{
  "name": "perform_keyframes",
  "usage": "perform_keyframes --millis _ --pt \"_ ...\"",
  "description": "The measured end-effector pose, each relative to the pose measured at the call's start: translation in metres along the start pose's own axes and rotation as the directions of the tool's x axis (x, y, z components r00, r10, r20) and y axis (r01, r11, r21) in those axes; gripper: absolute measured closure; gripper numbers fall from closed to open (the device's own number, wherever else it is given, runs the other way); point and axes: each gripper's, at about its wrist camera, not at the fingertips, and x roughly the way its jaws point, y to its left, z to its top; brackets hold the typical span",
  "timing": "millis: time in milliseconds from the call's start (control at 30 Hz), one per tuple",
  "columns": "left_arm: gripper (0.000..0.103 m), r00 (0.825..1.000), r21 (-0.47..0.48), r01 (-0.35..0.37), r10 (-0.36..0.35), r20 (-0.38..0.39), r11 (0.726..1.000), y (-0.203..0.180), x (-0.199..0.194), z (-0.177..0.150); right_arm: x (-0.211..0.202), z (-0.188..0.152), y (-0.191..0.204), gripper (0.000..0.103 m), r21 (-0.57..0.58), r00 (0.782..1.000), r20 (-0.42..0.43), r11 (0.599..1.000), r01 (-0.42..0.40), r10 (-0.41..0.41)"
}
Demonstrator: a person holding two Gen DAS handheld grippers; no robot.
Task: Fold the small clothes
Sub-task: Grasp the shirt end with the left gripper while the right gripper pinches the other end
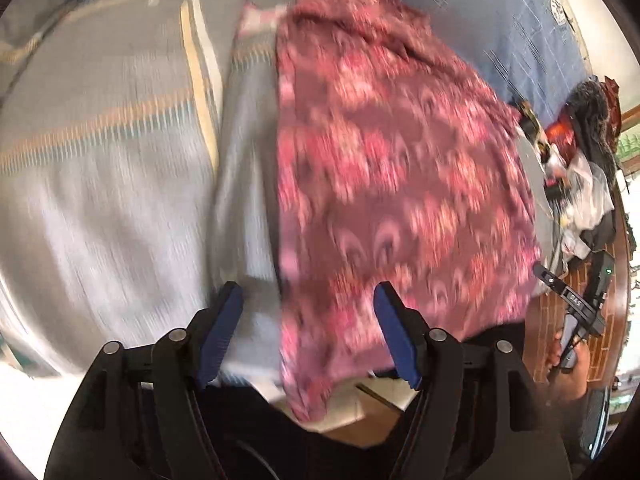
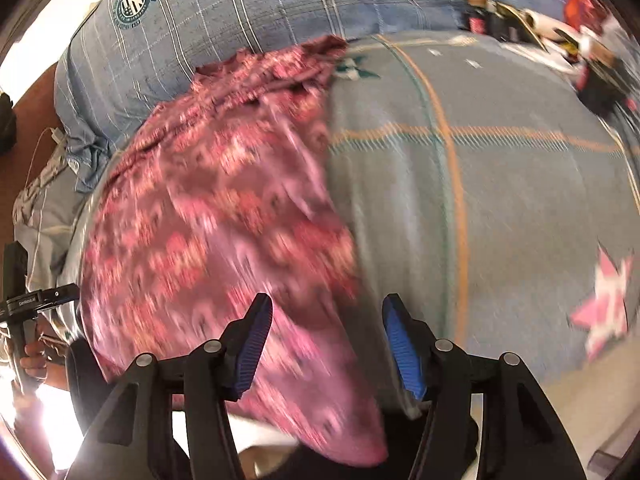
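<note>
Hovering left gripper: jaws apart, gripping nothing.
Right gripper: jaws apart, released.
Pink patterned garment: spread on grey checked bedsheet, hem hanging over the near edge.
Blue plaid pillow: just behind the garment.

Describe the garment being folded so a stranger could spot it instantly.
Start at the grey-blue bedsheet with orange stripes. The pink patterned garment lies spread across it, below the blue plaid pillow. It is the only large pink-and-maroon print cloth there.
</note>
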Motion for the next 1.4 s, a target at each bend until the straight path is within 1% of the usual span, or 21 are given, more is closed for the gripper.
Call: perform_keyframes --millis 33,133,167,233,300,333,400,433,467,500,533,600,733,833,967,1033,1133,1167,1200,1300,1400 --pt "0.023 1.000 0.012 0.002 -0.002 0.002 1.000 -0.005 0.001 -0.008 0.001 -0.007 -0.004 0.043 0.003 1.000 -0.015 1.000 -0.017 0.017" --pt "0.022 0.999 0.038 0.017 -0.016 -0.039 0.999 -0.022 0.011 -0.032 0.006 -0.027 -0.008 0.041 0.001 0.997 -0.041 0.998 -0.061 0.061" --pt "0.022 0.999 0.048 0.000 0.002 -0.047 0.999 -0.027 0.016 -0.041 0.005 -0.032 -0.008 0.041 -0.006 0.995 -0.043 0.996 -0.086 0.086" --pt "0.022 0.997 0.062 -0.026 0.030 -0.064 0.998 -0.032 0.023 -0.047 0.006 -0.039 -0.007 0.042 -0.001 0.987 -0.064 0.989 -0.147 0.146" --pt "0.023 0.996 0.030 -0.006 0.009 -0.088 1.000 -0.030 0.030 -0.049 0.008 -0.044 -0.004 0.042 -0.021 0.984 -0.078 0.987 -0.159 0.157" --pt "0.026 0.995 0.011 0.002 -0.001 -0.104 1.000 -0.028 0.035 -0.050 0.008 -0.045 -0.003 0.044 -0.041 0.985 -0.084 0.987 -0.156 0.153" --pt "0.062 0.993 -0.019 0.004 -0.006 -0.119 1.000 -0.024 0.042 -0.052 0.006 -0.044 0.001 0.061 -0.073 0.984 -0.075 0.983 -0.168 0.163" --pt "0.071 0.992 -0.021 -0.008 0.006 -0.124 1.000 -0.023 0.044 -0.053 0.006 -0.043 0.002 0.084 -0.081 0.981 -0.076 0.979 -0.187 0.181" --pt "0.083 0.992 -0.019 -0.023 0.020 -0.127 1.000 -0.022 0.045 -0.053 0.006 -0.041 0.003 0.094 -0.089 0.981 -0.073 0.978 -0.187 0.181" --pt "0.092 0.992 -0.021 -0.017 0.014 -0.127 1.000 -0.021 0.044 -0.054 0.005 -0.041 0.004 0.094 -0.101 0.983 -0.065 0.979 -0.177 0.171" --pt "0.097 0.992 -0.026 -0.005 0.002 -0.122 1.000 -0.021 0.041 -0.054 0.004 -0.040 0.006 0.095 -0.113 0.983 -0.063 0.978 -0.176 0.170" --pt "0.099 0.994 -0.032 0.034 -0.037 -0.103 0.999 -0.020 0.032 -0.054 0.001 -0.041 0.007 0.095 -0.117 0.980 -0.050 0.973 -0.198 0.193" --pt "0.099 0.991 -0.034 0.131 -0.131 -0.022 0.991 -0.024 0.003 -0.049 -0.017 -0.036 0.007 0.095 -0.075 0.952 0.012 0.950 -0.303 0.305" --pt "0.099 0.974 -0.042 0.223 -0.221 0.056 0.974 -0.026 -0.020 -0.036 -0.032 -0.025 0.003 0.095 -0.025 0.915 0.086 0.919 -0.394 0.395" --pt "0.099 0.944 -0.043 0.308 -0.299 0.142 0.951 -0.023 -0.042 -0.011 -0.042 -0.006 0.004 0.095 0.007 0.871 0.157 0.882 -0.472 0.465" --pt "0.099 0.934 -0.039 0.326 -0.316 0.168 0.945 -0.026 -0.045 0.001 -0.044 0.006 0.004 0.095 0.019 0.851 0.185 0.864 -0.503 0.491" --pt "0.099 0.926 -0.042 0.333 -0.318 0.204 0.942 -0.031 -0.044 0.026 -0.047 0.023 0.006 0.095 0.030 0.826 0.225 0.844 -0.536 0.516" --pt "0.099 0.921 -0.051 0.340 -0.322 0.219 0.939 -0.031 -0.044 0.038 -0.046 0.032 0.006 0.095 0.036 0.812 0.241 0.831 -0.554 0.531" --pt "0.099 0.918 -0.056 0.344 -0.323 0.230 0.937 -0.027 -0.046 0.044 -0.045 0.041 0.006 0.095 0.040 0.803 0.258 0.825 -0.564 0.537" --pt "0.099 0.908 -0.071 0.344 -0.312 0.279 0.936 -0.021 -0.047 0.073 -0.039 0.068 0.005 0.095 0.049 0.782 0.295 0.809 -0.586 0.548" --pt "0.099 0.896 -0.101 0.357 -0.310 0.319 0.929 -0.013 -0.042 0.112 -0.028 0.100 0.006 0.095 0.063 0.763 0.336 0.795 -0.603 0.552"
